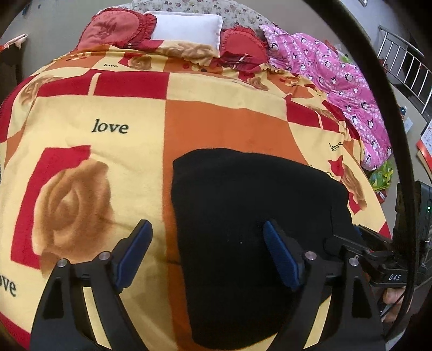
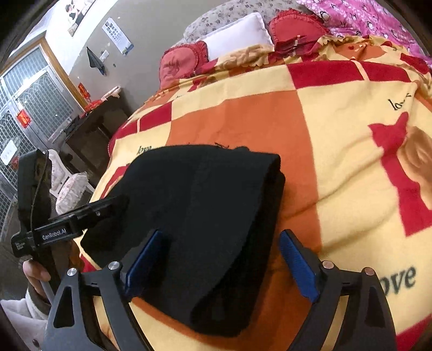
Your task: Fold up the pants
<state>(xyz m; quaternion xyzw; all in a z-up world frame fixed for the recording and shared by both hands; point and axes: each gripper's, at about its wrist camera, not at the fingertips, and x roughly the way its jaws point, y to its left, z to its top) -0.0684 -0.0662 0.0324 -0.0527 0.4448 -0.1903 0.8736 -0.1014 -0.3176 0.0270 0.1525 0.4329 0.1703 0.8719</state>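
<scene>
I see a bed (image 1: 243,24) under a rose-patterned "love" blanket (image 1: 113,113). On it lie folded black pants (image 1: 243,205), red ruffled cushions (image 1: 113,28), a white pillow (image 1: 186,27) and a pink penguin quilt (image 1: 337,75).

Your black pants (image 1: 243,216) run off the bottom edge in the left wrist view, their near end hidden behind your left gripper (image 1: 208,253), and they cover part of the blanket (image 1: 108,162) print.

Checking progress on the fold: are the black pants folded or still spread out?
Folded. The black pants lie as a compact layered bundle on the blanket, with a doubled edge at one side and no legs stretched out.
</scene>
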